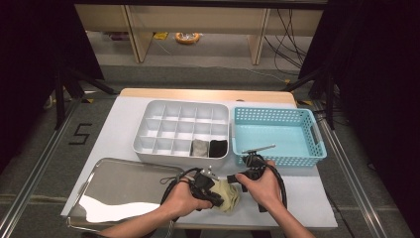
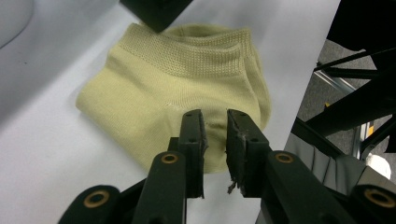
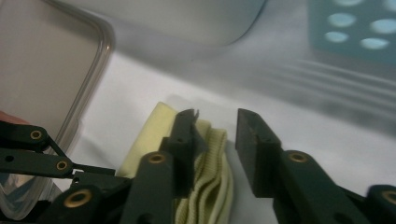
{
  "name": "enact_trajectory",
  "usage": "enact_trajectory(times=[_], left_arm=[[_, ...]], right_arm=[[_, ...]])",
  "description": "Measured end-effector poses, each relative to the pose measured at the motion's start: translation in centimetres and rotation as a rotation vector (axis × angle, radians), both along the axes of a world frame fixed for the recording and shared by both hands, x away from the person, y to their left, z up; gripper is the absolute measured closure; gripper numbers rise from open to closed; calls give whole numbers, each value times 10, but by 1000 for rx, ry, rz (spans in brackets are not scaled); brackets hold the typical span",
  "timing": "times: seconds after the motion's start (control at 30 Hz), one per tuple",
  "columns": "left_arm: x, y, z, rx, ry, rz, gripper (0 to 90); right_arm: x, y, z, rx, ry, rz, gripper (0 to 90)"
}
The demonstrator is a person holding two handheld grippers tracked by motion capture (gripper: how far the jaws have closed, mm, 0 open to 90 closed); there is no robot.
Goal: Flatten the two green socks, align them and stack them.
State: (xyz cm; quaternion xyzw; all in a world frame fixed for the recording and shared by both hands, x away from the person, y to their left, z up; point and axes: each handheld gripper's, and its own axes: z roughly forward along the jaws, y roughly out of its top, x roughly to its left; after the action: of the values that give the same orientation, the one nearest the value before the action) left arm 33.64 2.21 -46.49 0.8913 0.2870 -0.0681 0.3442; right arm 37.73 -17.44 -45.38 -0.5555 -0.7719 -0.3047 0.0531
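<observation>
A folded yellow-green sock (image 1: 229, 196) lies on the white mat near the table's front edge, between my two hands. In the left gripper view its ribbed cuff (image 2: 196, 51) faces away, and my left gripper (image 2: 215, 114) has its jaws drawn close together, pinching the near fold of the sock (image 2: 154, 93). My left gripper (image 1: 216, 198) comes at it from the left. My right gripper (image 3: 217, 116) stands open over the sock's (image 3: 210, 186) ribbed edge, its left jaw touching the fabric. From the high view, my right gripper (image 1: 238, 179) sits just right of the sock.
A metal tray (image 1: 124, 188) lies at the front left. Behind it stands a white compartment organizer (image 1: 163, 115) with a grey sock (image 1: 200, 148) and a black sock (image 1: 217, 148) in its front row. A light-blue basket (image 1: 277, 113) sits at the right.
</observation>
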Motion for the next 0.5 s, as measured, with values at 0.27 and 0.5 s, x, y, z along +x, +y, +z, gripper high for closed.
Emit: enact_trajectory(times=[0.27, 0.5], left_arm=[[0, 0, -1, 5, -3, -3, 758], [1, 2, 2, -1, -12, 3, 750]], right_arm=[[4, 6, -11, 6, 14, 10, 639], [-2, 9, -4, -13, -10, 48, 823]])
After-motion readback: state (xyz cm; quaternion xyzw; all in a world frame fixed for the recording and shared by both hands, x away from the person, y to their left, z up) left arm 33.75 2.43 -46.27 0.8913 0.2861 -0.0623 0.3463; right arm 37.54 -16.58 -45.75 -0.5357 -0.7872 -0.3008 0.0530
